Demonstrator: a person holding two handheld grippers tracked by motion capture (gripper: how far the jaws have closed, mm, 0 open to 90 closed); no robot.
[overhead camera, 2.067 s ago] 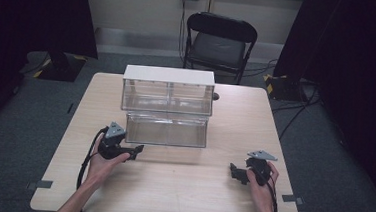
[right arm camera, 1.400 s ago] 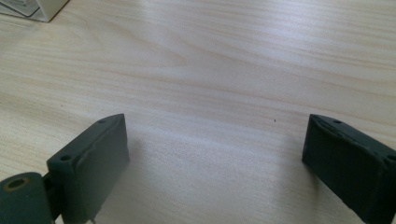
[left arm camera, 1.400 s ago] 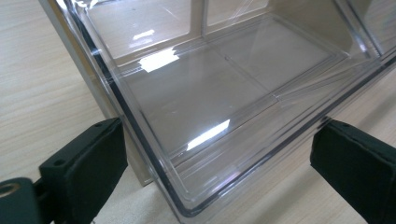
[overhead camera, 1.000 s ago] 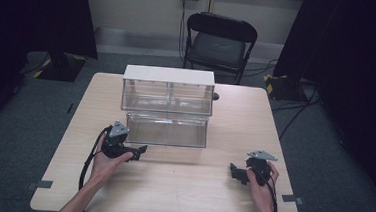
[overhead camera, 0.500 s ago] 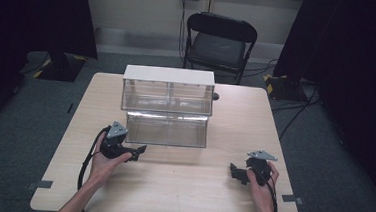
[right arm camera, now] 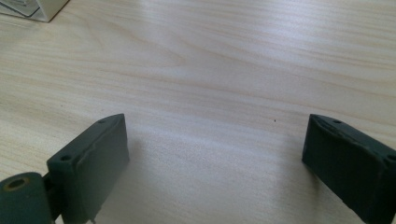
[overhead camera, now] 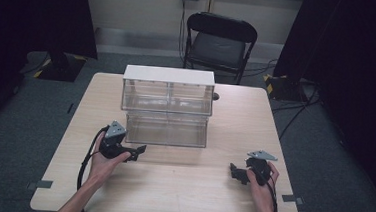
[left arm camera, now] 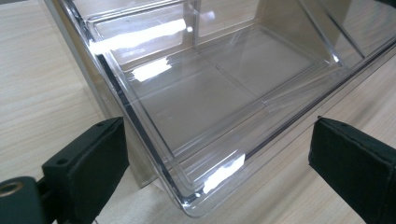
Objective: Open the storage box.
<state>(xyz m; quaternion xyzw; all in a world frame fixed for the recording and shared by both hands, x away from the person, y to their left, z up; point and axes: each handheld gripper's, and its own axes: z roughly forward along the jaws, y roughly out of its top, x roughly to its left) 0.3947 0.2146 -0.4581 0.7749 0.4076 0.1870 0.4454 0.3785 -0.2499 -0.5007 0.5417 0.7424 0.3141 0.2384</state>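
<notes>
A clear plastic drawer cabinet with a white top stands mid-table. Its lower drawer is pulled out toward me. My left gripper sits at the drawer's front left corner, pointing right. In the left gripper view the drawer's clear front corner lies between the wide-apart jaws, and neither pad touches it. Those jaws have just been opening. My right gripper rests at the table's front right, open. In its own view the right gripper has bare wood between its pads.
The light wooden table has free room in front of the cabinet between my hands. A black folding chair stands behind the table. Dark curtains hang on both sides, and cables lie on the floor at the right.
</notes>
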